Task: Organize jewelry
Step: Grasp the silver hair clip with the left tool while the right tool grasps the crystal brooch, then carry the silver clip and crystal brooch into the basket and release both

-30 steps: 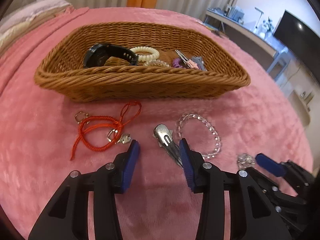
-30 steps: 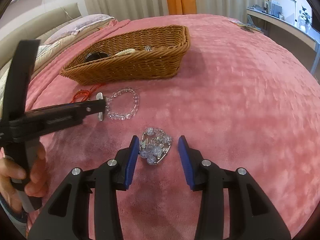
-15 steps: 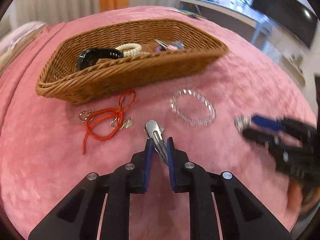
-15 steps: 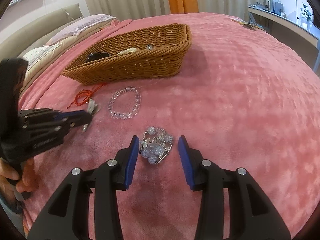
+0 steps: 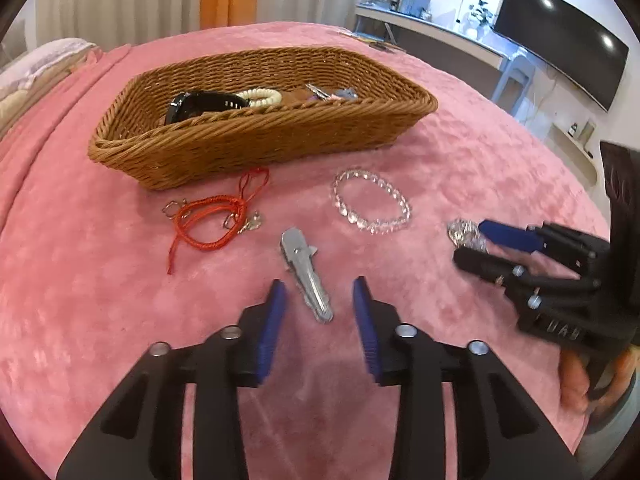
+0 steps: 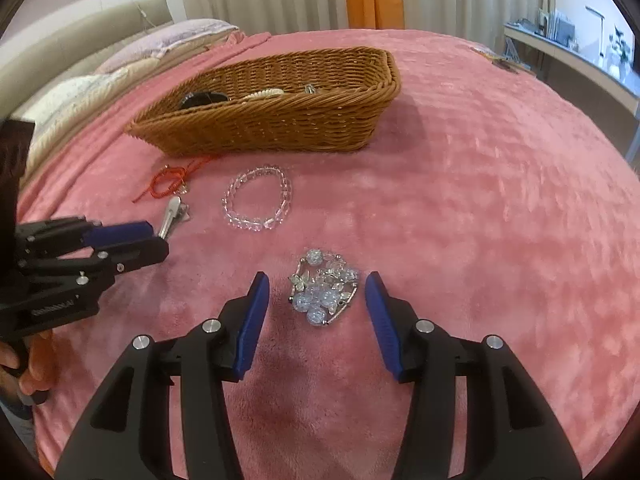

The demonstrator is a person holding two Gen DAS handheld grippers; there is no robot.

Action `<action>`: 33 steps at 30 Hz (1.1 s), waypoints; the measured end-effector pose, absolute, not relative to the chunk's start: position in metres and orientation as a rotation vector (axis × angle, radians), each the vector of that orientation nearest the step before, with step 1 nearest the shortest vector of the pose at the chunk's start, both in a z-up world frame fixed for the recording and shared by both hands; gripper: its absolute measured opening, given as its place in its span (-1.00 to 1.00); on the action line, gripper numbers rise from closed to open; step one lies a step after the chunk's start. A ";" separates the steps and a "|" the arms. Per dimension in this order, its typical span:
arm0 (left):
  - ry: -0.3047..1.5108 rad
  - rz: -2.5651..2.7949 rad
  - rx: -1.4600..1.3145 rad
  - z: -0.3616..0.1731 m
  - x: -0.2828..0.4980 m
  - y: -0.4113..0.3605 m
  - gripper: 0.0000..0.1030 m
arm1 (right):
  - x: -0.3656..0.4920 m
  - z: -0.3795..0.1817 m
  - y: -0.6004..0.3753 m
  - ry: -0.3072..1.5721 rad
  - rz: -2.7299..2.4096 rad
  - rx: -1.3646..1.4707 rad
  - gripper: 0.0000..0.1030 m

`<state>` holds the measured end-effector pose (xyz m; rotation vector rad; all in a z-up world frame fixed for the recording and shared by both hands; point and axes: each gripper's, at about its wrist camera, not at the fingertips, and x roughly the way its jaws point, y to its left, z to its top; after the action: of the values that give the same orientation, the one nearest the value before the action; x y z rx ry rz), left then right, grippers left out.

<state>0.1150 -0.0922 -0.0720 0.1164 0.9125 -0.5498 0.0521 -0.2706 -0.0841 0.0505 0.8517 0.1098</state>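
Both tools were down over the pink blanket (image 5: 460,168) on the bed. The left gripper (image 5: 318,300) hovered low with its blue jaws spread and opening wider; the silver hair clip (image 5: 306,274) lay flat on the blanket with its tail end between them, neither pad touching it. Over on the right, the right gripper (image 6: 318,300) was doing much the same: jaws apart and opening, straddling the crystal bead brooch (image 6: 324,290), which sat on the blanket with a gap on either side.

Just beyond the clip, the clear bead bracelet (image 5: 372,204) lay in an open ring, apart from everything else. To its left was the red cord (image 5: 212,220), looped loosely with small metal clasps at its ends, close to the front wall of the wicker basket (image 5: 260,144).

Inside the basket sat a black watch (image 5: 200,104) at the left, a cream bead bracelet (image 5: 260,98) beside it, and a few small pieces further right, too small to tell apart.

In the left wrist view the right gripper's blue fingertip (image 5: 508,236) reached in beside the brooch. A hand (image 6: 32,364) gripped the left tool's handle at the frame edge.
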 end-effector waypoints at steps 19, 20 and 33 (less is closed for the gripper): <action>0.818 -0.539 0.102 -0.067 0.103 -0.094 -0.77 | 0.033 -0.070 -0.259 0.758 0.149 -0.005 -0.83; 0.806 -0.548 0.094 -0.065 0.100 -0.093 -0.77 | 0.031 -0.067 -0.259 0.746 0.152 0.001 -0.83; 0.542 -0.590 0.041 0.034 0.074 -0.074 -0.77 | 0.012 0.039 -0.258 0.539 0.192 0.018 -0.83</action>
<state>0.0736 -0.0741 0.0337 0.0411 0.5424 -0.5896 0.0122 -0.2583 0.0390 0.0184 0.5390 0.1921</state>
